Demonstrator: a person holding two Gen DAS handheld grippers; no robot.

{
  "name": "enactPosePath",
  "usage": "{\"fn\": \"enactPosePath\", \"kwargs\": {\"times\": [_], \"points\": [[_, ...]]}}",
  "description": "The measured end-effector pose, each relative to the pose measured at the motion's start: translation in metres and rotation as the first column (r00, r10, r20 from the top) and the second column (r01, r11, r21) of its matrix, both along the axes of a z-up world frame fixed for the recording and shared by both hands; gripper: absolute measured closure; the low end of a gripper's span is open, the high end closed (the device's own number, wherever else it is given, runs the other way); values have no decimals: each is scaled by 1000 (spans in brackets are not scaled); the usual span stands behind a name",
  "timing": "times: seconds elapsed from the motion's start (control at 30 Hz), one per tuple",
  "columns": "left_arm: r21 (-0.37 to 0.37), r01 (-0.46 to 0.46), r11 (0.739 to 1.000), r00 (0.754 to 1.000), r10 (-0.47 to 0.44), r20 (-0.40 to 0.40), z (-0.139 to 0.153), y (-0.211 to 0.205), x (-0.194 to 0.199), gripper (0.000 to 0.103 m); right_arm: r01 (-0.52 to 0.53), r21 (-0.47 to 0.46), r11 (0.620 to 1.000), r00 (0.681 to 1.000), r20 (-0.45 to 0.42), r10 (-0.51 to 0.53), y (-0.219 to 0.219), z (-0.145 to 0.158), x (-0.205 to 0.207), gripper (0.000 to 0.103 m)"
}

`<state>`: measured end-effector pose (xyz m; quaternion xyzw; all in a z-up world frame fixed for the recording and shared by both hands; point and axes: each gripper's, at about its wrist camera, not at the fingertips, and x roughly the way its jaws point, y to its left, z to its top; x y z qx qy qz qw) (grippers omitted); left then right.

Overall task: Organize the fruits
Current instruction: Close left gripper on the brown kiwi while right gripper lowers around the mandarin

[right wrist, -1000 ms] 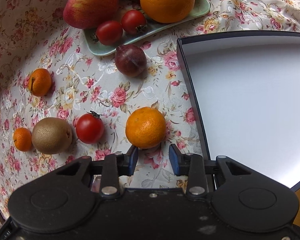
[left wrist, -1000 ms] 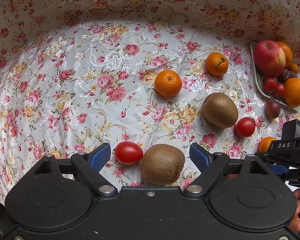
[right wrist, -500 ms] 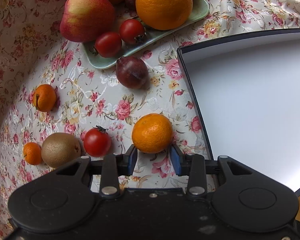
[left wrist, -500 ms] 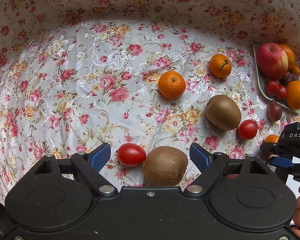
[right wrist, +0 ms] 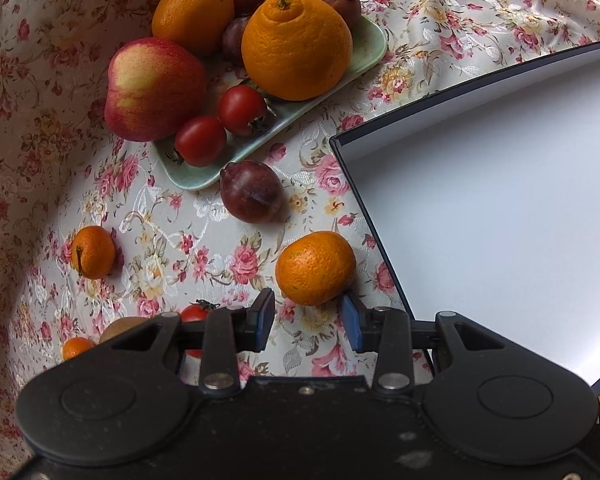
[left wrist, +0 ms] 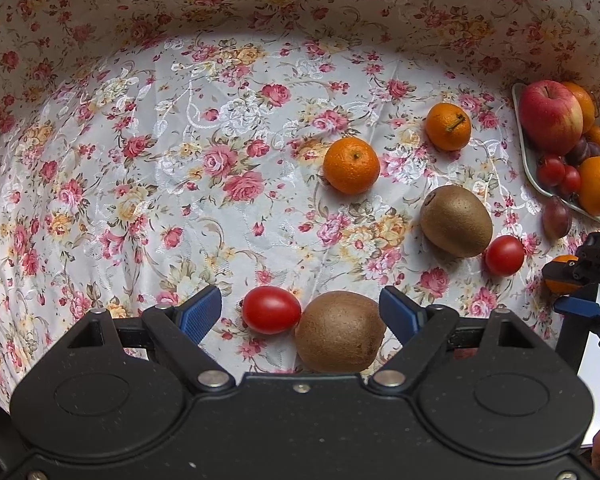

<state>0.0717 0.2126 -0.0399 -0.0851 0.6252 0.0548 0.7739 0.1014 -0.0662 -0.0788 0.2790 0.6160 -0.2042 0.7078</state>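
Note:
In the left wrist view my left gripper (left wrist: 299, 312) is open, its blue pads either side of a kiwi (left wrist: 340, 332) and a red tomato (left wrist: 271, 309) lying on the flowered cloth, touching neither. In the right wrist view my right gripper (right wrist: 308, 320) points down over a mandarin (right wrist: 315, 267). Its jaws stand narrowly apart, and the fruit sits just beyond the fingertips with no pad seen pressing on it. The right gripper (left wrist: 580, 286) also shows at the left wrist view's right edge, over that mandarin (left wrist: 562, 278).
A green plate (right wrist: 196, 178) holds an apple (right wrist: 154, 88), two big oranges, tomatoes and plums. A loose plum (right wrist: 251, 192) lies beside it. A white box with a dark rim (right wrist: 366, 204) lies right of the mandarin. Two mandarins (left wrist: 351, 165), a kiwi (left wrist: 456, 221) and a tomato (left wrist: 504, 255) lie loose.
The right gripper has rolled a little and its jaws stand slightly wider, with the mandarin now between its fingertips. In the left wrist view it has slid towards the right edge. My left gripper has kept still.

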Motion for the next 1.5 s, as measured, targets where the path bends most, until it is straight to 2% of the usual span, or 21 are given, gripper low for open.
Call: {"fn": "enactPosePath", "kwargs": {"times": [0.13, 0.4, 0.63, 0.73, 0.83, 1.07, 1.1, 1.13, 1.17, 1.27, 1.37, 1.43, 1.5], "points": [[3, 6, 1000, 1000, -6, 1, -1, 2, 2, 17, 57, -6, 998, 998, 31, -57, -5, 3, 0, 62], [-10, 24, 1000, 1000, -24, 11, -1, 2, 10, 17, 123, -7, 992, 992, 9, -123, -12, -7, 9, 62], [-27, -22, 999, 999, 22, 25, -1, 15, 24, 18, 105, -56, 993, 994, 22, -104, -1, -7, 18, 64], [-48, -43, 998, 999, 44, 16, -5, 19, 27, 22, 79, -30, 996, 997, 21, -79, 3, -3, 20, 66], [-58, -41, 997, 999, 42, 4, -8, 17, 26, 22, 36, -12, 999, 999, 24, -36, 12, 4, 22, 66], [-59, 32, 998, 999, -31, 4, -10, -6, 16, 22, -102, 6, 995, 991, 92, 101, 35, 29, 21, 67], [-60, 38, 997, 999, -38, 5, -9, -8, 15, 22, -120, 2, 993, 988, 103, 119, 37, 32, 21, 71], [-61, 43, 997, 999, -43, 5, -9, -10, 13, 22, -139, 0, 990, 983, 117, 138, 39, 35, 19, 90], [-64, 49, 997, 999, -49, 6, -8, -12, 11, 22, -162, 0, 987, 979, 127, 161, 41, 39, 19, 97], [-59, 60, 996, 998, -60, 3, -8, -17, 8, 22, -182, 0, 983, 972, 151, 180, 42, 46, 17, 95], [-46, 62, 997, 998, -62, 3, -9, -20, 5, 22, -187, 21, 982, 974, 134, 182, 37, 44, 14, 93], [-37, 68, 997, 998, -68, 4, -9, -21, 2, 22, -190, 36, 981, 974, 130, 184, 35, 43, 12, 87], [-33, 72, 997, 997, -72, 3, -8, -22, -1, 22, -193, 35, 981, 973, 132, 187, 34, 45, 9, 85]]}}
